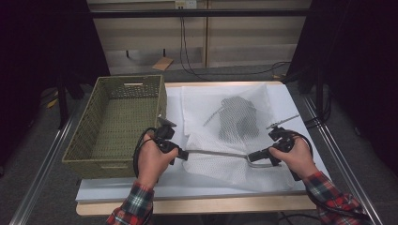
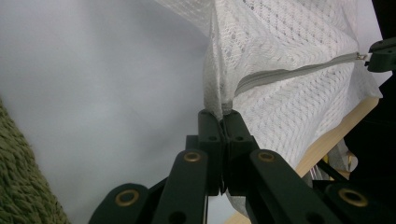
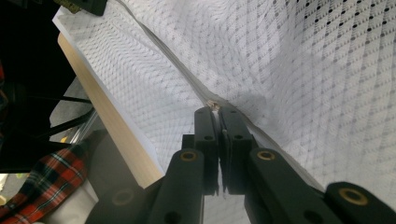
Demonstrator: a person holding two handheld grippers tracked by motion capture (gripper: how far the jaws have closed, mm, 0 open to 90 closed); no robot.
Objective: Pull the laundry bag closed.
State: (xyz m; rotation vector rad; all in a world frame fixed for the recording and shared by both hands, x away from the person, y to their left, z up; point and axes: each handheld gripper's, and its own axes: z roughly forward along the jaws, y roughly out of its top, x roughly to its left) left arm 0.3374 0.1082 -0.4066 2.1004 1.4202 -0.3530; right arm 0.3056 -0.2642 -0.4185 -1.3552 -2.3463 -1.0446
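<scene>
A white mesh laundry bag [image 1: 220,105] lies on the white table cover with a dark garment [image 1: 239,119] inside it. Its grey zipper [image 1: 216,153] runs taut between my two grippers along the bag's near side. My left gripper [image 1: 185,153] is shut on the bag fabric at the zipper's left end [image 2: 223,114]. My right gripper [image 1: 250,157] is shut on the zipper pull [image 3: 213,103] at the other end. The left gripper view looks along the zipper [image 2: 299,70] to the right gripper [image 2: 383,53] at the far end.
A green woven basket [image 1: 101,164] stands empty on the table's left side, close to my left hand. The wooden table edge [image 3: 107,126] runs just beneath the bag's near side. A plaid sleeve [image 3: 51,182] hangs beside it.
</scene>
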